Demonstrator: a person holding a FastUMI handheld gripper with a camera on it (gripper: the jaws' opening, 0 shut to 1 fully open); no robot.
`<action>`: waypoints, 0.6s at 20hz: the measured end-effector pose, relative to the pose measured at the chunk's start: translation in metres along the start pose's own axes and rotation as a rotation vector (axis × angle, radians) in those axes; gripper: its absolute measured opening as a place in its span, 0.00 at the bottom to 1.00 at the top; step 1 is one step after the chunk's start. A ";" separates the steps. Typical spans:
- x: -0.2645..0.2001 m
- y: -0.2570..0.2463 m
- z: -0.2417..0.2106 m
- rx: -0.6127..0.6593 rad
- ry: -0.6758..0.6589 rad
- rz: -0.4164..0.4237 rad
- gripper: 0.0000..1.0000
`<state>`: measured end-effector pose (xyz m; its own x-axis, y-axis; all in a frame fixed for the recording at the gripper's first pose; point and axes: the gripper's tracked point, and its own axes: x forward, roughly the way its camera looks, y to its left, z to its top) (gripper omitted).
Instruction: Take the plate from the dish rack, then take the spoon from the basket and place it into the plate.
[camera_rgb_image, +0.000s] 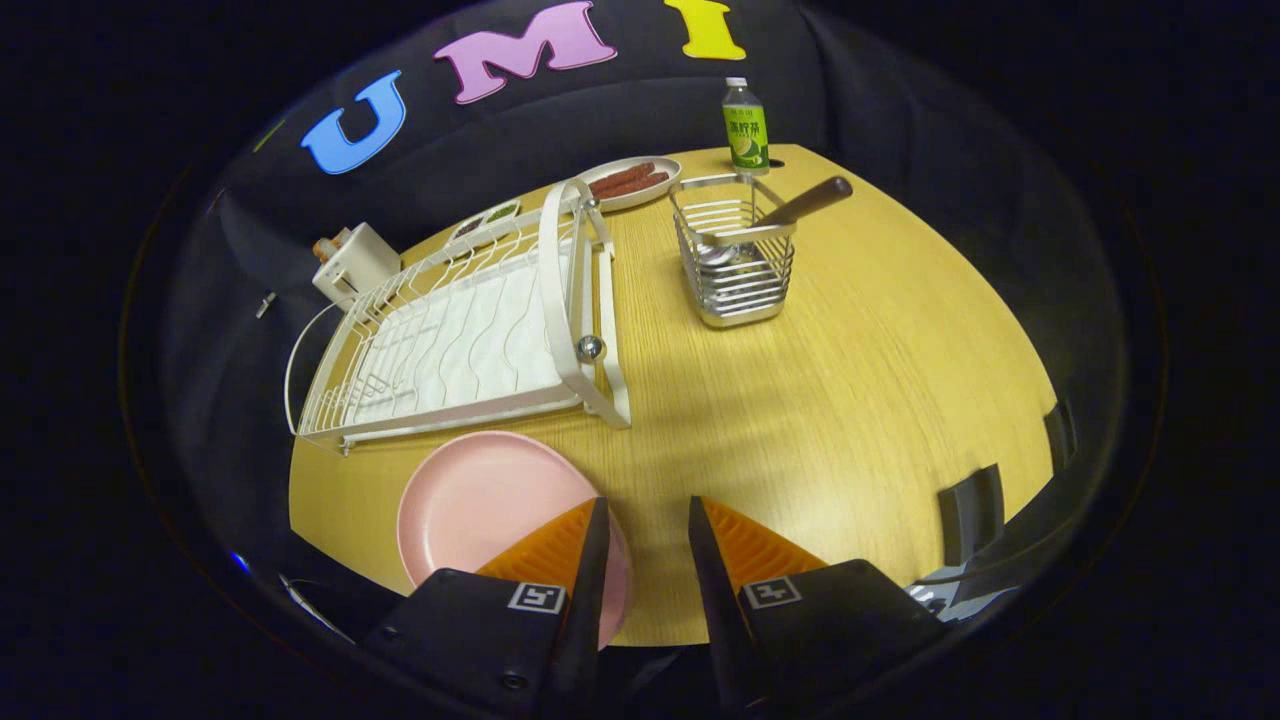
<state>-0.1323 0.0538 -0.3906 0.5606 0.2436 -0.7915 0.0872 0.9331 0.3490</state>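
Tool (646, 512) parted, empty, above pink plate (480, 505) rim; bare table (850, 400) toward basket (735, 262), spoon (790, 208)

The single view rides on the gripper (647, 510) and looks down and forward from above the near edge of the wooden table (850, 400), steeply tilted. Its two fingers stand apart at 6 o'clock. The pink plate (480, 500) lies close at 7 o'clock, the dish rack (450, 340) at 10, and the wire basket (735, 265), farther off, at 12.
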 end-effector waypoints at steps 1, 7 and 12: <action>-0.009 -0.004 0.016 -0.009 -0.040 0.003 0.50; -0.032 -0.052 0.116 -0.158 -0.255 -0.093 0.49; -0.004 -0.084 0.159 -0.201 -0.270 -0.138 0.49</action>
<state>-0.0111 -0.0680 -0.3366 0.7542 0.0583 -0.6541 0.0284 0.9922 0.1211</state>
